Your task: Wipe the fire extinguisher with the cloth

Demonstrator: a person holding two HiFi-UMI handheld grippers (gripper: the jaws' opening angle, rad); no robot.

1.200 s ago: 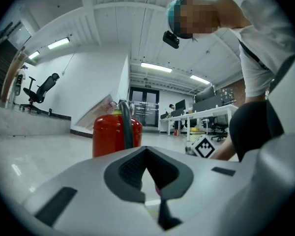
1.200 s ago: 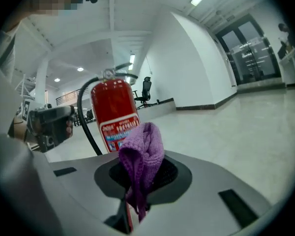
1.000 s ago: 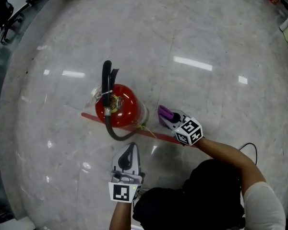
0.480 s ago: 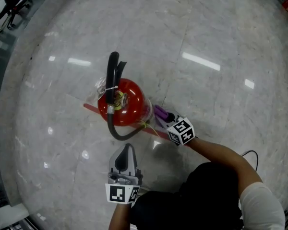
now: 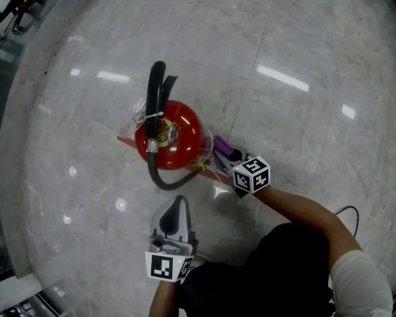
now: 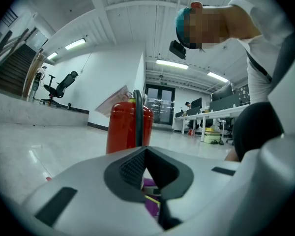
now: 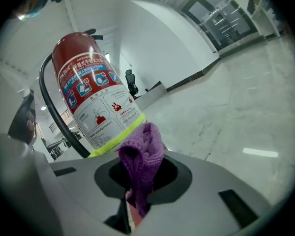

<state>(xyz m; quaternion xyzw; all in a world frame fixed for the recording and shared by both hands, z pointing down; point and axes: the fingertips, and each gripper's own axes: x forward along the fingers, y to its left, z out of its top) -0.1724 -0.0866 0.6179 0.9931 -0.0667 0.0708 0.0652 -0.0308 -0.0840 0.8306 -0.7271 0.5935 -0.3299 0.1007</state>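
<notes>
The fire extinguisher [image 5: 173,137] stands upright on the floor [image 5: 303,58], mid-frame in the head view. Our right tongs [image 5: 226,154] are clenched on the purple cloth [image 7: 142,156] at the extinguisher's 4 o'clock. The cloth is up against the lower body by the yellow band, though we cannot tell if it truly touches. Our left tongs [image 5: 177,205] wait at 6 o'clock, closed on nothing. We judge the wiping is only about to start, so the whole body is left to do. Against a second ago, the right tongs have closed in from clearly apart to just beside the extinguisher, while the left tongs have hardly shifted.
</notes>
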